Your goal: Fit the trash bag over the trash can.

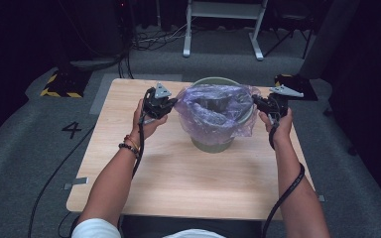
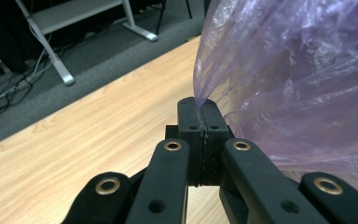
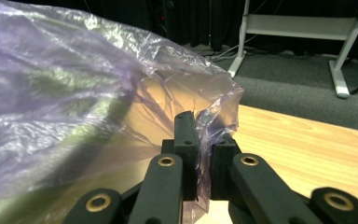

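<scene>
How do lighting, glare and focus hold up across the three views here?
High view: table evenly lit, room behind dark, picture soft. Left gripper view: sharp on the left gripper pinching the bag, mild sheen on the plastic. Right gripper view: bright glare along the bag's upper folds, near plastic blurred, right gripper in focus on the film.

Translucent purple bag (image 1: 213, 111) (faintly crinkled sheen), grey-green bin (image 1: 211, 145), pale wood-grain table (image 1: 188, 178).
</scene>
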A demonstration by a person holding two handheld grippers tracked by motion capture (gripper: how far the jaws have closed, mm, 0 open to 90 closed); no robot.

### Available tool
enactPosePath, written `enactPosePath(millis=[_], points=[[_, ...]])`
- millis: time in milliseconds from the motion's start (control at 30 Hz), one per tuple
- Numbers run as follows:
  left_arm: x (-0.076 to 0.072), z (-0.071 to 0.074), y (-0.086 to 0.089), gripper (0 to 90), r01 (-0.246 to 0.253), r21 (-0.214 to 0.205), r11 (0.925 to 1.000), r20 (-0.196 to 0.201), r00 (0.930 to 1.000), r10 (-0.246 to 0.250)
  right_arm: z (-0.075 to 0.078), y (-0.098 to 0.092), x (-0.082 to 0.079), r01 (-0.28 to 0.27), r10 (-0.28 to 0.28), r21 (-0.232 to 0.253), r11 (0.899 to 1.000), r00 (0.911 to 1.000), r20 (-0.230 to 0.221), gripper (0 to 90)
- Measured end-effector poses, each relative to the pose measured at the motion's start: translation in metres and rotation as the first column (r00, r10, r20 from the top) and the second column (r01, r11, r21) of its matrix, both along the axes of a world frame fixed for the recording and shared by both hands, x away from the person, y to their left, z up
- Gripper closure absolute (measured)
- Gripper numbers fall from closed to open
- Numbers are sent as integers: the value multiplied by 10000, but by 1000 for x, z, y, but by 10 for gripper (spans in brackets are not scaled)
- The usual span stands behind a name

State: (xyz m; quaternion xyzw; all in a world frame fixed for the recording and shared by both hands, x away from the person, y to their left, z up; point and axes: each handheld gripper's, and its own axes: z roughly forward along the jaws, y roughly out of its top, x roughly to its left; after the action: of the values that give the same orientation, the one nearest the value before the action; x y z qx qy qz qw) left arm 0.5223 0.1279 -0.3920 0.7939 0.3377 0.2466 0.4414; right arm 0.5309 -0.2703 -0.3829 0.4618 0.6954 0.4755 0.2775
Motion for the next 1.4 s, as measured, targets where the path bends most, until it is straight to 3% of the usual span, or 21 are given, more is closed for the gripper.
enactPosePath(millis=[200,300,600,667,700,733,767,800,867,900,967,1033,1067,1167,1233,1267,1300,1333,1400], points=[[9,-11,-5,898,-102,308,9995,-313,9994,112,-7,-1,5,65,-67,-114,9999,9999,-159,858],[11,-15,-8,897,-88,552,9984,-366,9993,109,-10,-2,5,76,-79,-131,9999,9997,-226,851],[12,-20,-15,896,-74,767,9970,-403,9991,105,-16,-1,7,20,-25,-158,9999,9995,-319,830],[11,-19,-13,759,-344,314,9989,-297,9989,353,-16,2,5,52,-59,-308,9995,9998,-213,789],[11,-19,-13,699,-344,314,9989,-297,9989,353,-16,2,5,52,-59,-308,9995,9998,-213,789],[10,-17,-11,699,-486,188,9986,-225,9985,490,-14,2,3,62,-66,-324,9995,9999,-109,770],[9,-14,-8,601,-618,69,9981,-211,9979,619,-9,-1,-1,105,-101,-323,9994,9999,121,731],[8,-11,-4,601,-631,-72,9980,-185,9978,630,-9,-1,-1,105,-101,-323,9994,9999,121,731],[1,-1,7,520,-513,-305,9982,113,9986,516,2,-6,-9,-15,35,-449,9990,9989,459,621],[1,-1,7,483,-513,-305,9982,113,9986,516,2,-6,-9,-15,35,-449,9990,9989,459,621],[-7,11,18,426,37,-766,9971,342,9994,-11,13,-11,-18,-373,411,-464,9982,9956,839,529],[-9,15,21,413,142,-843,9963,500,9987,-100,16,-13,-20,-480,523,-466,9978,9940,957,502],[-12,20,26,411,508,-1145,9921,608,9972,-441,22,-15,-24,-675,725,-502,9965,9918,1057,438],[-13,25,29,411,749,-1324,9884,673,9955,-664,26,-16,-27,-900,959,-547,9944,9885,1171,414],[-13,27,28,447,1169,-1263,9851,785,9911,-1076,31,-18,-28,-1149,1199,-471,9923,9853,1219,392],[-12,29,25,479,1178,-1128,9866,888,9902,-1081,36,-21,-28,-1552,1560,-165,9877,9791,1307,386],[-12,29,25,478,1178,-1128,9866,888,9902,-1081,36,-21,-28,-1552,1560,-165,9877,9791,1307,386],[-8,31,23,480,1402,-1329,9812,834,9880,-1299,39,-20,-27,-1819,1803,0,9833,9743,1347,385],[-6,32,22,487,1433,-1342,9805,829,9876,-1330,40,-18,-26,-1985,1971,-24,9801,9717,1300,386]])
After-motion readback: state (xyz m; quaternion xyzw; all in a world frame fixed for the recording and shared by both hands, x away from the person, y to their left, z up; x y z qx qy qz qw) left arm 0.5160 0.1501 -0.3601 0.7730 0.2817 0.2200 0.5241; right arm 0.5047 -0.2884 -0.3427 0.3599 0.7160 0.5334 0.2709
